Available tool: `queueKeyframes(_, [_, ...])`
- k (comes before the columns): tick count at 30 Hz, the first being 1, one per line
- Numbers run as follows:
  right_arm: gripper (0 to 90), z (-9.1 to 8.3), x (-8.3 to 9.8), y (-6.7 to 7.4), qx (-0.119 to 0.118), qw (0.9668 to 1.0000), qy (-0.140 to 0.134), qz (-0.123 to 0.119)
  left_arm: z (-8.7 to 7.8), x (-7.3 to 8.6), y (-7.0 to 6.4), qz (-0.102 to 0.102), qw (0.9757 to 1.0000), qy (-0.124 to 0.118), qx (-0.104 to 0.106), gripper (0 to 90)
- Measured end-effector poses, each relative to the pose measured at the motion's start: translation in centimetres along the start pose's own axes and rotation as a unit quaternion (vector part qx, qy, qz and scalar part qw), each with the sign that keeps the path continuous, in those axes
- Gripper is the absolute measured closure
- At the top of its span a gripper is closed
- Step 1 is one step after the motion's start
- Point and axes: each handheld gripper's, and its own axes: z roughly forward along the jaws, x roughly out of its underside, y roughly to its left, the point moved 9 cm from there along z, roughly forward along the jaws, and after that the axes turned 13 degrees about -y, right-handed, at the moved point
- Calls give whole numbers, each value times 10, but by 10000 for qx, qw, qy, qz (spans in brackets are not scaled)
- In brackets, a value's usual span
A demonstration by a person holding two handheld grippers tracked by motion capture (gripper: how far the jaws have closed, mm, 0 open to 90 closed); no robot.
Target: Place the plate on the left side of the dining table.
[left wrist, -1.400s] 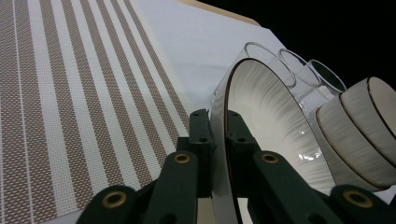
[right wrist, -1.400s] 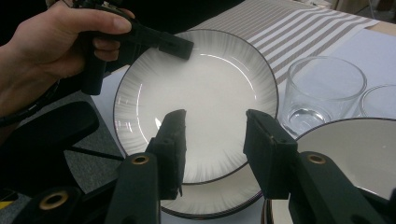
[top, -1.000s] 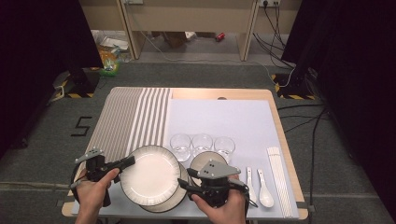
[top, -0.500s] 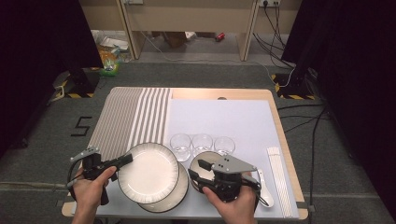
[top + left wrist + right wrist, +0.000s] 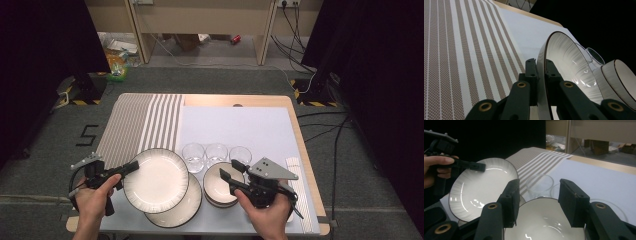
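Note:
A white ribbed plate (image 5: 156, 180) with a dark rim hangs tilted over a second, larger plate (image 5: 176, 212) at the table's front. My left gripper (image 5: 134, 166) is shut on its left rim; in the left gripper view the jaws (image 5: 541, 63) pinch the plate (image 5: 564, 57) edge-on. My right gripper (image 5: 228, 168) hovers over a stack of white bowls (image 5: 216, 189). Its jaws have just been opening and stand open with nothing between them. In the right gripper view the gripper (image 5: 539, 192) is above the top bowl (image 5: 541, 225), with the plate (image 5: 484, 187) at the left.
Three clear glasses (image 5: 216, 152) stand in a row behind the plates and bowls. A striped placemat (image 5: 140, 125) covers the left of the table, a pale mat (image 5: 240, 125) the middle. A spoon and chopsticks (image 5: 300, 197) lie at the right edge.
The left gripper has lifted and tilted the top plate off the lower one. The right gripper has moved right from the plate's edge to above the bowls, its jaws wider apart.

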Motion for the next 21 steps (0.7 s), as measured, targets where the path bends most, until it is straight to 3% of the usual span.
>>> queueKeyframes(11, [516,-10,-5,-30,395,9991,-151,85,3,-6,3,-30,10000,-39,-19,838])
queueKeyframes(21, [509,-14,-5,-44,583,9980,-196,147,6,-7,6,-97,9999,-77,-12,837])
